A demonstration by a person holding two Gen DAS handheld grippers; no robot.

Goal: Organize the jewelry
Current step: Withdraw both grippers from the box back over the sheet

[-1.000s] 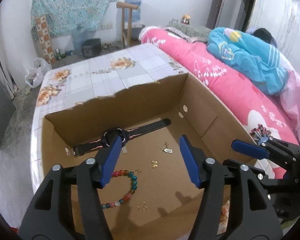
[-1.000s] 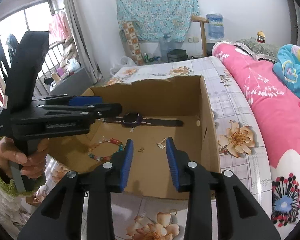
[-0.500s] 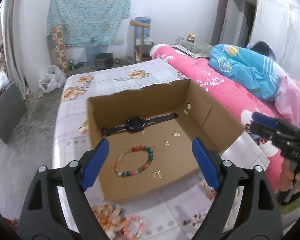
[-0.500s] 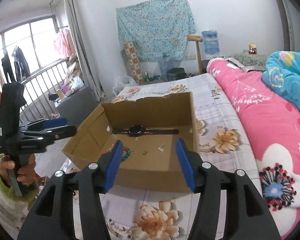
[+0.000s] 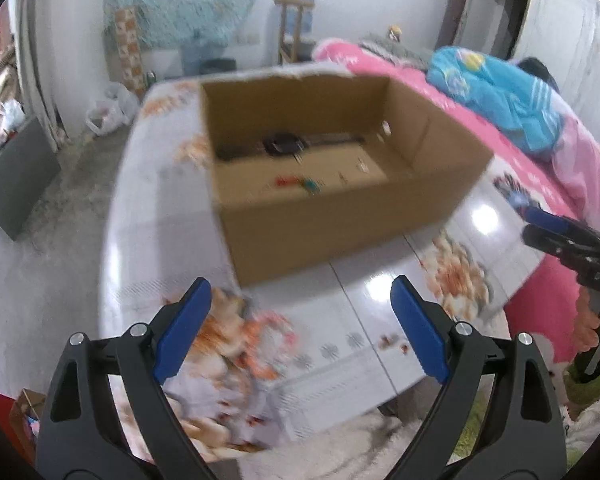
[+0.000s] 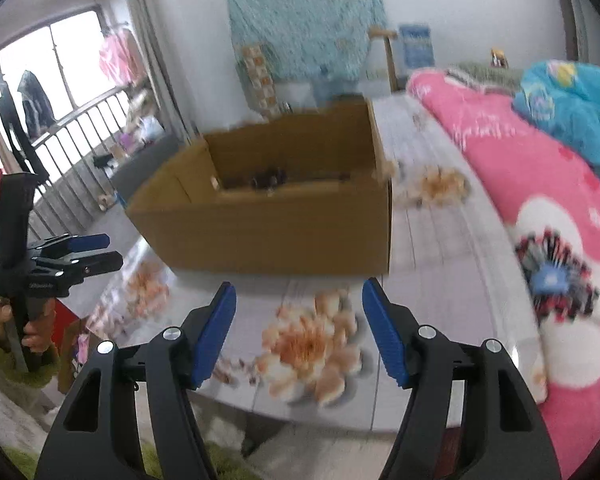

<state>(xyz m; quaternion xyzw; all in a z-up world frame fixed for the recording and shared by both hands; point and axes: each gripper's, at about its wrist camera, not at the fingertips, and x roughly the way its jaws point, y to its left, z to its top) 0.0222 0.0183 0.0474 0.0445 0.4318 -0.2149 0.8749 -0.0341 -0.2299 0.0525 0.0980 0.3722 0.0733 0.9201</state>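
Left gripper (image 5: 300, 320) empty (jaws just widened), short of cardboard box (image 5: 340, 224).

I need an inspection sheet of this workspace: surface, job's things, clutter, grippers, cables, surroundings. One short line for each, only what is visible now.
Surface: table with a glossy floral cover.
Job's things: open cardboard box on the table; inside it a black watch near the back wall and a coloured bead bracelet, blurred; smaller pieces too blurred to tell.
Clutter: nothing seen on the table outside the box.
Grippers: left gripper and right gripper both open and empty, above the near part of the table; their jaws have just been opening.
Cables: nothing seen.
Surroundings: pink bedding and a blue garment beside the table; patterned cloth on the wall; window with railing.
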